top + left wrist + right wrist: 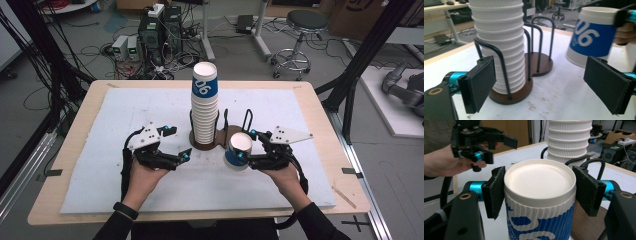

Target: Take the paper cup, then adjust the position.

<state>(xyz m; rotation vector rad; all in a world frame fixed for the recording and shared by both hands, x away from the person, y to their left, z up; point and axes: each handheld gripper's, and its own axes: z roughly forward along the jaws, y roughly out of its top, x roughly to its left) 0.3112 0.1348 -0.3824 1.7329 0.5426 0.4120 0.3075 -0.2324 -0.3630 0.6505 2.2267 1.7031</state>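
Note:
A tall stack of white ribbed paper cups [205, 100] stands in a dark wire holder [200, 145] at the table's middle; its top cup is blue and white. My right gripper [245, 146] is shut on a single blue-and-white cup [238, 152], held tilted just right of the holder. In the right gripper view the pads [495, 190] press both sides of that cup [540, 182]. My left gripper [179, 143] is open, with nothing between its fingers, left of the holder. In the left gripper view its jaws frame the stack [499, 37] and the held cup [592, 37].
The holder's second wire bay [541, 50], beside the stack, has no cups in it. A white mat [125, 180] covers the wooden table [50, 200]. Beyond the far edge are computer gear [160, 30], cables and a stool [300, 30].

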